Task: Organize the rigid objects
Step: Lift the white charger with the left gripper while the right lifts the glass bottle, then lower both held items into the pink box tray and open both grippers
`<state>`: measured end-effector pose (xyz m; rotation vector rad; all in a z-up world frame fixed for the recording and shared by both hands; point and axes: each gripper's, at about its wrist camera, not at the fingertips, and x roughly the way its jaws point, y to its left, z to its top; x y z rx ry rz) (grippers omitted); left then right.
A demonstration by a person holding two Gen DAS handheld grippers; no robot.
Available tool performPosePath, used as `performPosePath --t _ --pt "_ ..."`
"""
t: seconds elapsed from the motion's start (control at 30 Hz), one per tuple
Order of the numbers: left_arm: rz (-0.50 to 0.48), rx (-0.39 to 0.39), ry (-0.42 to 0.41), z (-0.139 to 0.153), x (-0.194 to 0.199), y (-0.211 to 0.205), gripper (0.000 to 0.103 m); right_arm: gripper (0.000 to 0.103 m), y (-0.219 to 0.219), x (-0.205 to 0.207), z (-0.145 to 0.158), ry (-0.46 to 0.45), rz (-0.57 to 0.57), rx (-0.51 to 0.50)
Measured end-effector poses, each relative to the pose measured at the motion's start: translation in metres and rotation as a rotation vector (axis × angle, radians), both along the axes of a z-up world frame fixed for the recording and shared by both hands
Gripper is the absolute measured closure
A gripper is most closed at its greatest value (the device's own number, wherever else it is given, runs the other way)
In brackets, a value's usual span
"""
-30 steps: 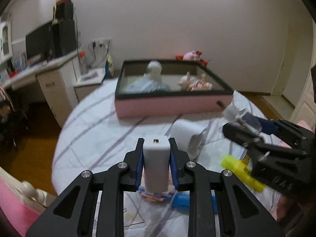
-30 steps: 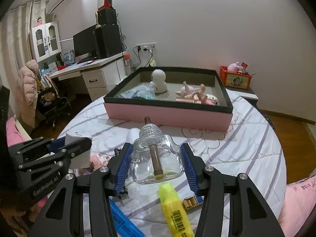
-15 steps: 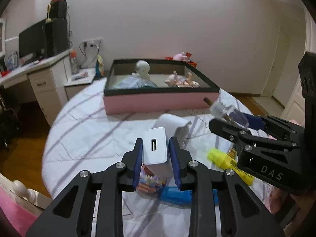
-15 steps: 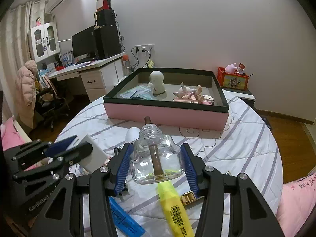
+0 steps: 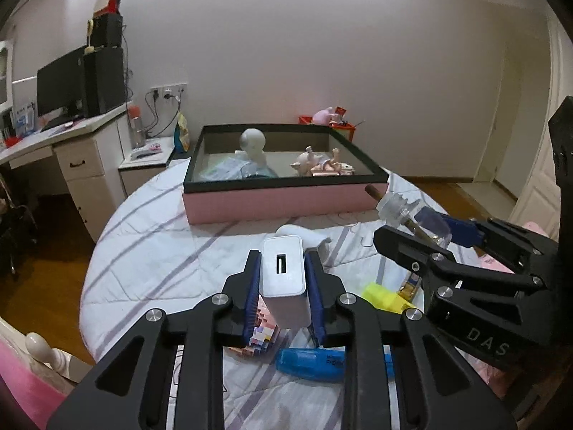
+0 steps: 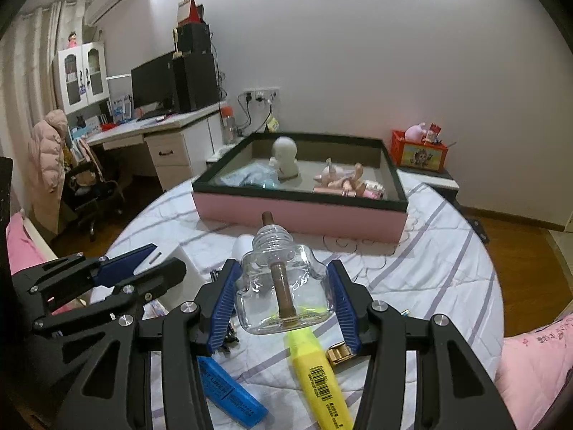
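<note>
White plastic sits between your left gripper's (image 5: 284, 286) blue pads: a charger block (image 5: 284, 279), port end up and forward, lifted clear of the bedspread (image 5: 150, 247). Those jaws are closing a touch more on it, which suits a smooth, hard-sided block that could slide out. Your right gripper (image 6: 286, 295) is clamped across the flat sides of a clear glass bottle (image 6: 284, 292) with a brown wick through its neck; holding it by the broad faces keeps the round neck free and pointing toward the pink tray (image 6: 301, 216). That tray stands further back on the bed and already holds a white figurine (image 6: 284, 157) and a small doll (image 6: 340, 179), so it looks like the place where both of your loads belong. Below the grippers, a yellow highlighter (image 6: 318, 369), a blue highlighter (image 6: 229, 390) and a small pastel block model (image 5: 261, 337) lie loose on the cover, probably waiting their turn. Carrying one thing in each gripper would save you a trip.
</note>
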<state>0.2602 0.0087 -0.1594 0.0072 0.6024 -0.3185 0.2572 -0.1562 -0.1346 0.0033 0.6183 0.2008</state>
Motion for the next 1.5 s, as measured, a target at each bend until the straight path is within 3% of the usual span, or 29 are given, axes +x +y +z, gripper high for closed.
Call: performPosePath --t 0.53,0.83,1.13,1.5 --pt "0.052 0.015 -0.206 0.069 -0.021 -0.007 0.079 0.051 -0.001 -0.023 0.062 -0.180 -0.025 -0.006" --pt "0.102 0.077 -0.321 0.095 -0.024 -0.015 0.078 0.051 -0.002 -0.024 0.088 -0.282 -0.051 0.000" --pt "0.120 0.128 -0.393 0.117 -0.013 -0.022 0.078 0.051 -0.003 -0.010 0.103 -0.334 -0.058 0.010" --pt "0.128 0.185 -0.439 0.117 0.034 -0.033 0.078 0.051 -0.004 0.031 0.104 -0.350 -0.067 0.004"
